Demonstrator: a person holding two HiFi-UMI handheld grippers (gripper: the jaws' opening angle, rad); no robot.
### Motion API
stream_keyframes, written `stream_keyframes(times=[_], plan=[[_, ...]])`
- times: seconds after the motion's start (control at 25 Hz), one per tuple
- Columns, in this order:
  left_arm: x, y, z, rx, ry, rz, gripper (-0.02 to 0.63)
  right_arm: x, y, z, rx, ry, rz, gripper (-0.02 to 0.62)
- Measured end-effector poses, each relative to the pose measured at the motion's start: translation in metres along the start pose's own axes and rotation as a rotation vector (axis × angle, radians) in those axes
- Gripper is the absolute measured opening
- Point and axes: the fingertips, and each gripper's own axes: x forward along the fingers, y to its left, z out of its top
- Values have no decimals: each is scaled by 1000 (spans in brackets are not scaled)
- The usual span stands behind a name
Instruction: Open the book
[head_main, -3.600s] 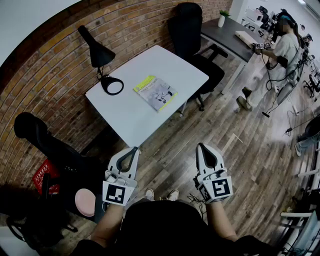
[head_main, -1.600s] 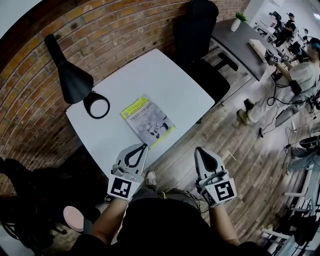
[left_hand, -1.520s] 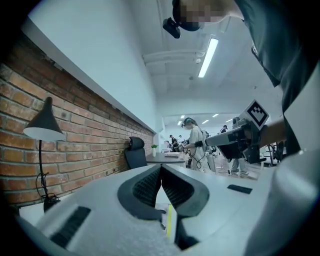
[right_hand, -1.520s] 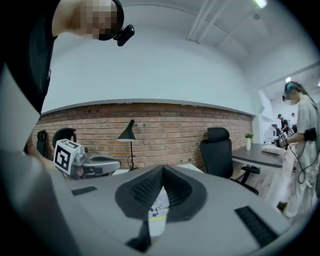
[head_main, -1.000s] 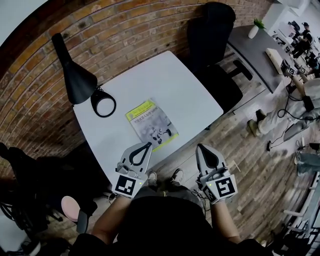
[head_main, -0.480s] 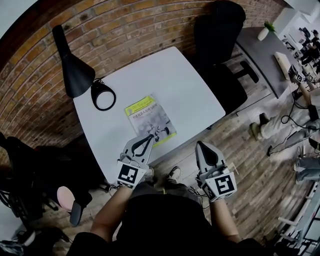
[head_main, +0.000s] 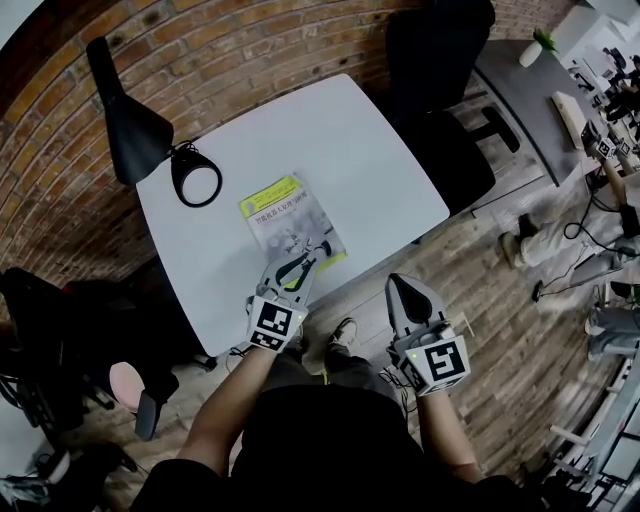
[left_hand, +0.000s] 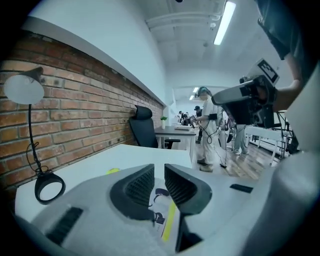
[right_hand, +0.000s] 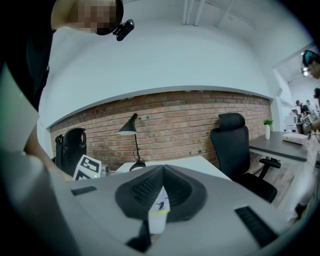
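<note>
Left gripper (head_main: 308, 258): the jaws have just been opening and stand a narrow slit apart. Nothing is between the pads; the left gripper view (left_hand: 159, 170) shows only the cover beyond and below the slit.

Right gripper (head_main: 392, 281): the jaws are closed tip to tip and empty, as its own view (right_hand: 162, 169) confirms. It hangs off the table's near edge, over the wooden floor (head_main: 500, 330).

Book (head_main: 285, 215): closed, lying flat and cover up on the white table (head_main: 330, 140). It is directly ahead of and beneath the left gripper's tips, which sit over its near, yellow-banded edge (left_hand: 159, 197). Whether they touch it cannot be told. From the right gripper the book lies ahead and to the left (right_hand: 159, 207).

Desk lamp (head_main: 125, 120): on the table, beyond the book and left of the left gripper, against the brick wall (head_main: 250, 50).

Black office chair (head_main: 440, 60): ahead of the right gripper, beyond the table's far corner.
</note>
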Motion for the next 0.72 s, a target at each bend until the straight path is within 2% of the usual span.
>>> stream_keyframes(times=[0.08, 0.2, 0.4, 0.48, 0.52, 0.72], plan=[[12, -4, -10, -1, 22, -6, 88, -1, -2, -3, 0, 7, 3, 11], [31, -11, -21, 11, 60, -20, 90, -3, -8, -7, 5, 15, -2, 11], [64, -28, -54, 22, 164, -53, 131, -5, -15, -16, 18, 45, 7, 11], [75, -31, -60, 32, 187, -50, 157, -6, -17, -20, 26, 61, 13, 11], [80, -32, -61, 37, 195, -47, 190, -7, -19, -22, 30, 65, 14, 11], [105, -42, -80, 109, 285, -57, 232, -7, -36, -29, 35, 53, 7, 11]])
